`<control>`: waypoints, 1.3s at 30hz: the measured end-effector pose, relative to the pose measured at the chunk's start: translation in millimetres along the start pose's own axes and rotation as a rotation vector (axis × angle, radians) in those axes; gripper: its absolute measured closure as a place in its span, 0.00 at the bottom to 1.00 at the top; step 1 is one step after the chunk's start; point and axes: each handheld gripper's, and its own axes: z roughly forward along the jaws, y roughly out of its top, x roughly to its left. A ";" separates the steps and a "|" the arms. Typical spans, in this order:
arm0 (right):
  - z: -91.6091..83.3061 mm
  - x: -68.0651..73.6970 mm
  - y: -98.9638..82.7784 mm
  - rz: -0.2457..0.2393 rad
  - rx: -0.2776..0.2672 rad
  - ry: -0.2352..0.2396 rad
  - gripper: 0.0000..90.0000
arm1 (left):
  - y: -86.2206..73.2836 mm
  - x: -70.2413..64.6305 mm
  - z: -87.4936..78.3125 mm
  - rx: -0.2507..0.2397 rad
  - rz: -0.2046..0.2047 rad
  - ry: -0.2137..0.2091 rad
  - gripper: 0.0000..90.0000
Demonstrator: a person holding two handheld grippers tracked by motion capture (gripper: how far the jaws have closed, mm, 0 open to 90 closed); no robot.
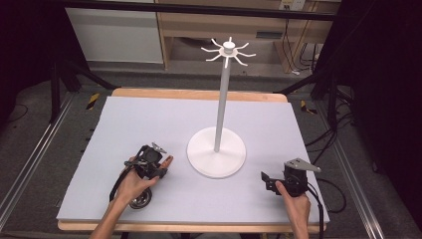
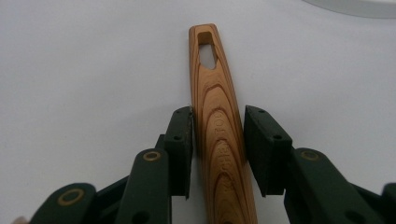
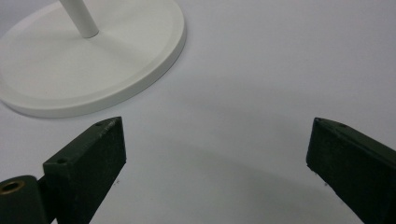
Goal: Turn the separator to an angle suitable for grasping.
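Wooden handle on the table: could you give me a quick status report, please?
Left tongs around wooden handle, left pad touching, small gap at right pad. Right tongs open, nothing between them. Handle flat on table, white stand beside it.

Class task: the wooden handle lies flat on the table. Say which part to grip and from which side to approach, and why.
Grip the wooden handle across its narrow width, mid-shaft below the slot. Approach from above along its length, as the left gripper does, one jaw on each long edge. Flat sides suit the pads, and the hanging slot stays free.
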 end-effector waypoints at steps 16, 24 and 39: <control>0.3 0.1 0.1 0.003 0.007 0.003 0.06 | 3.0 4.1 -0.1 0.015 -0.038 -0.014 0.74; 0.3 -0.4 0.2 0.002 0.007 0.003 0.06 | 6.2 6.6 -0.1 0.040 -0.030 -0.029 0.74; 0.6 -0.3 0.1 0.005 0.015 0.016 0.06 | 9.0 3.8 0.7 0.061 -0.016 -0.014 0.75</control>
